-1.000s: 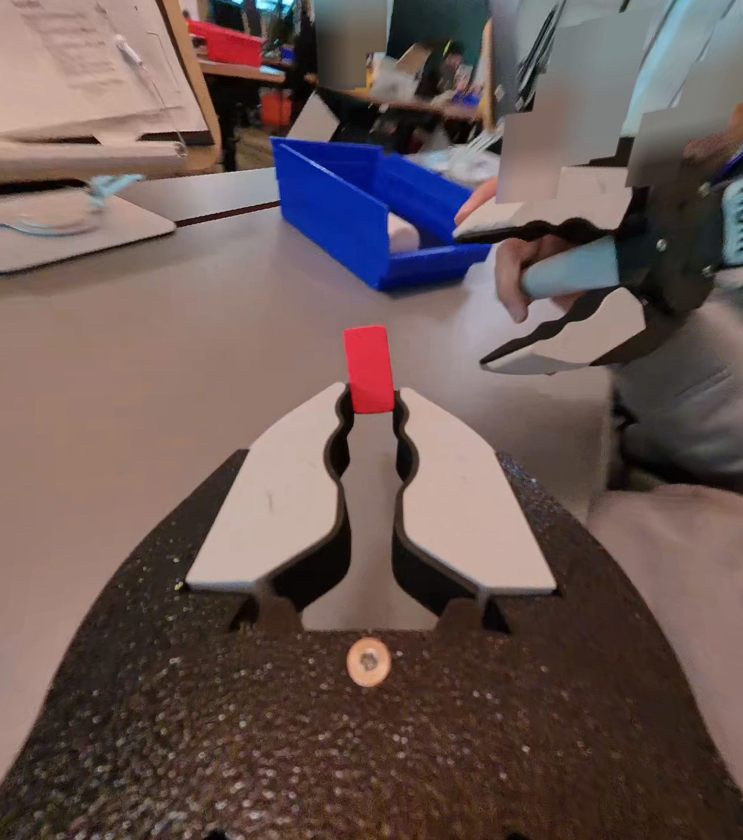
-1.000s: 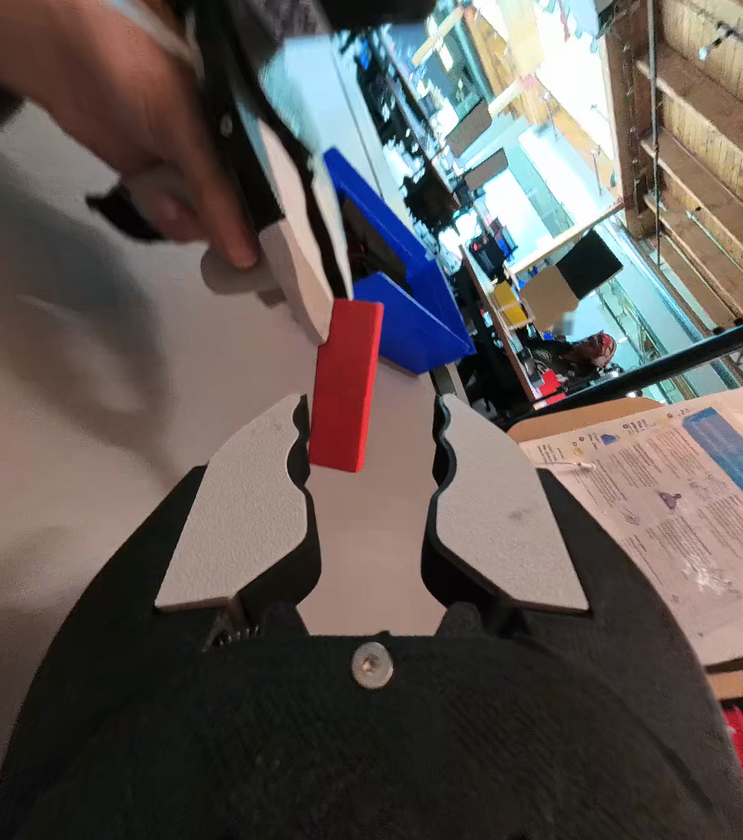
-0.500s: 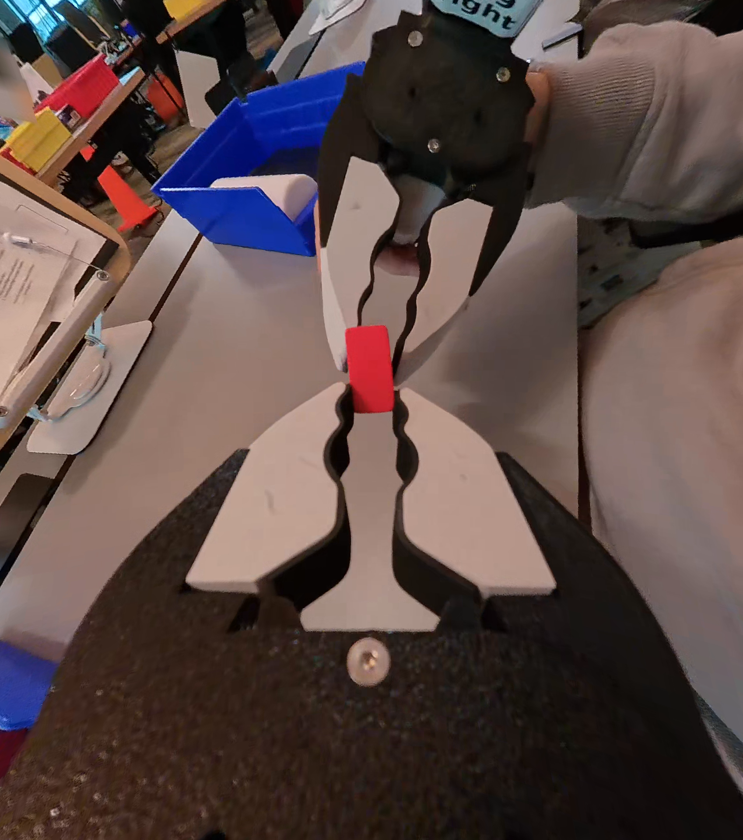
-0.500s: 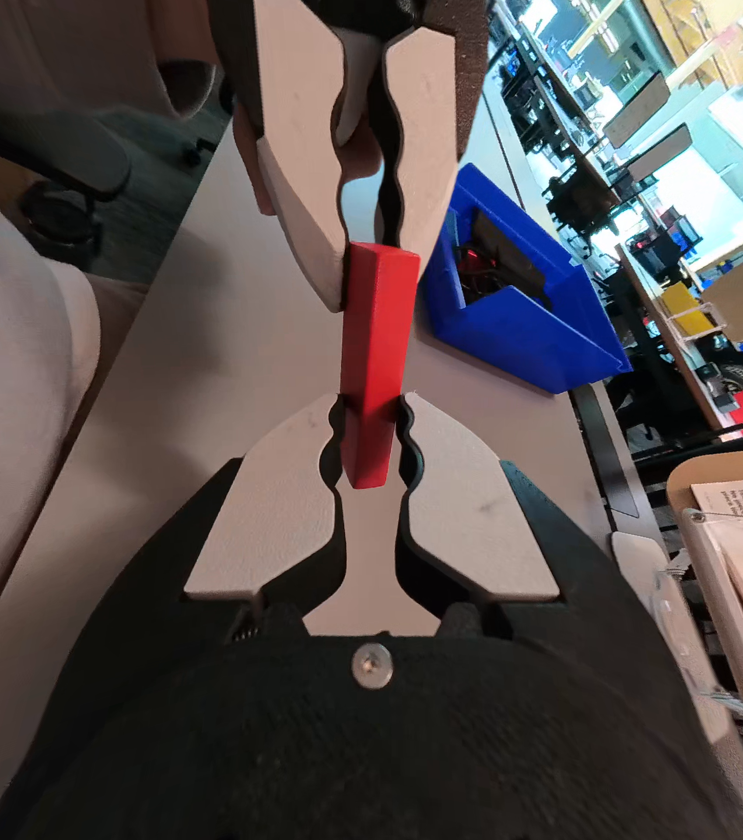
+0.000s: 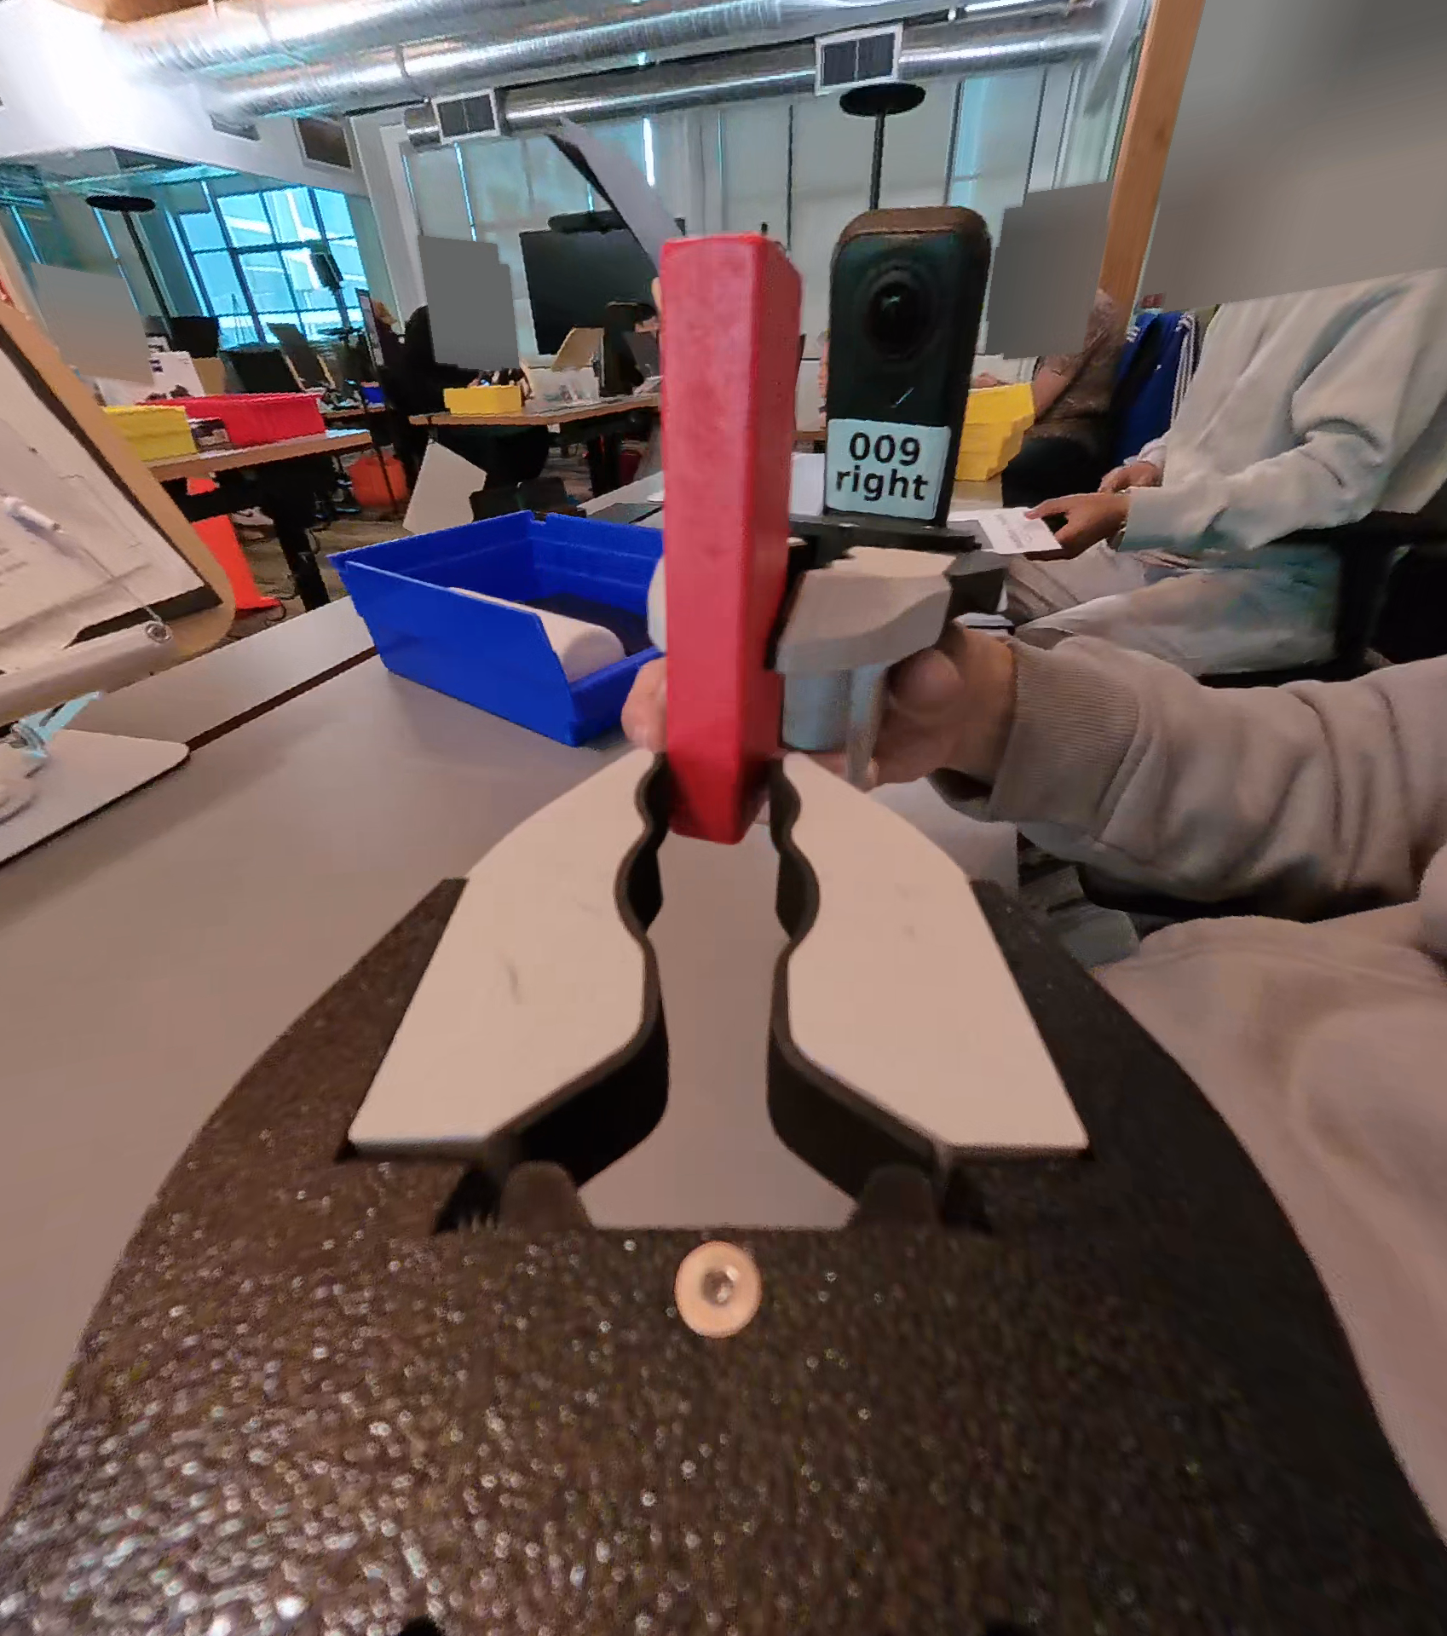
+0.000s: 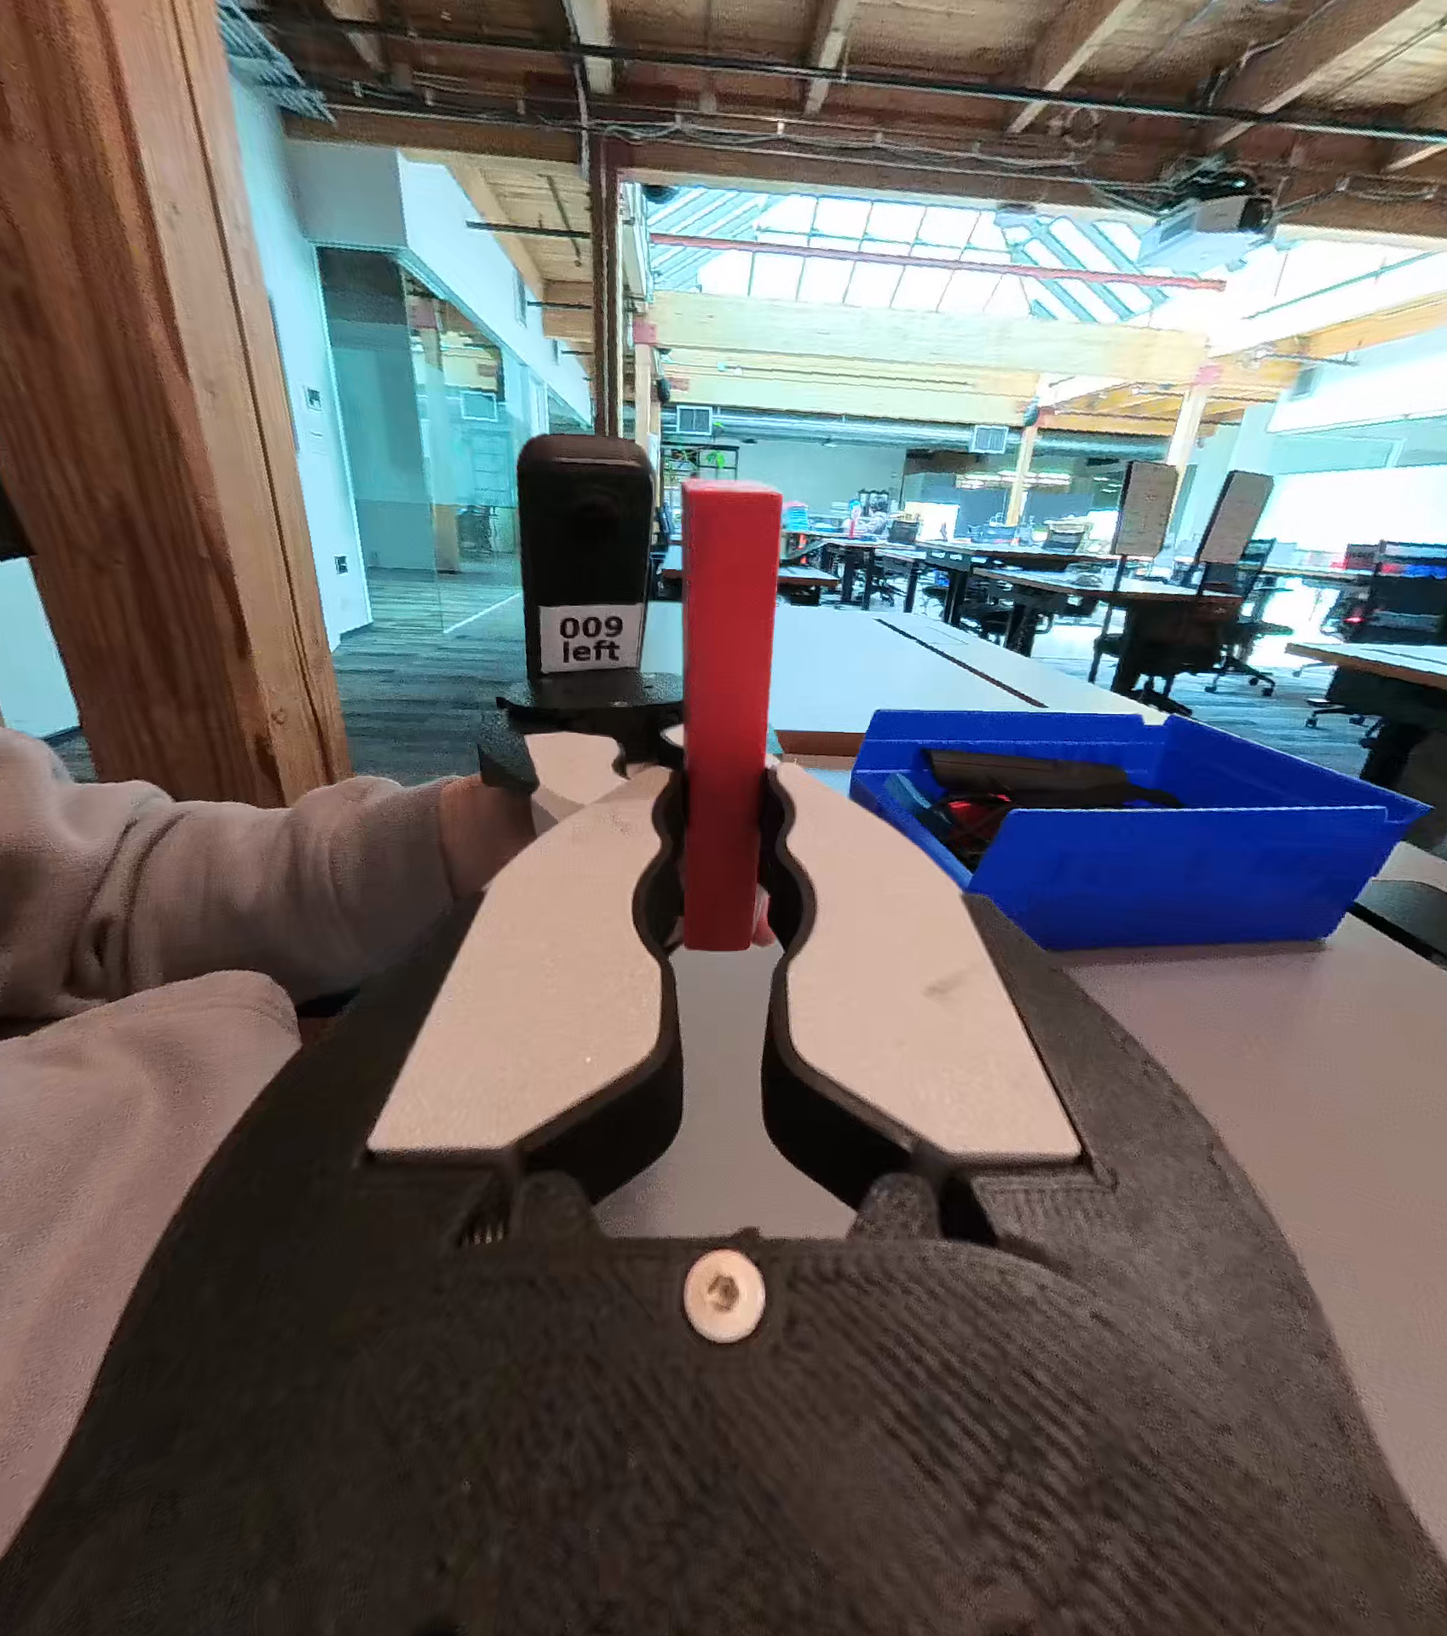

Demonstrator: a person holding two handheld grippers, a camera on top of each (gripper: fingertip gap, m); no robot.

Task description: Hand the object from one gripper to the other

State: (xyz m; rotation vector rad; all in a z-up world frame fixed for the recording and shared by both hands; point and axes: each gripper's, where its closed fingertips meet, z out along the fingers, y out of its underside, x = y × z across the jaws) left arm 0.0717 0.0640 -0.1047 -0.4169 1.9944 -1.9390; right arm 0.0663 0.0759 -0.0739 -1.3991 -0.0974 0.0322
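A long red block (image 5: 720,531) stands upright between my two grippers above the grey table (image 5: 215,885). My left gripper (image 5: 715,783) is shut on the block's lower end. The right gripper shows beyond it, side-on, with one finger (image 5: 862,611) against the block's right side. In the right wrist view my right gripper (image 6: 722,783) is shut on the lower part of the red block (image 6: 724,637). The left gripper's fingers (image 6: 569,766) show just behind the block. The two grippers face each other, and a hand and grey sleeve hold each one.
A blue bin (image 5: 472,637) with a white roll in it stands on the table behind the block. It also shows at the right in the right wrist view (image 6: 1189,868). A document stand (image 5: 20,567) is at the left. A seated person (image 5: 1322,460) is at the right. My two grippers' fingertips are within a few centimetres of each other.
The right gripper came in open, closed on the free end of the block, and both grippers tilted level. The block now stands upright, held by both.
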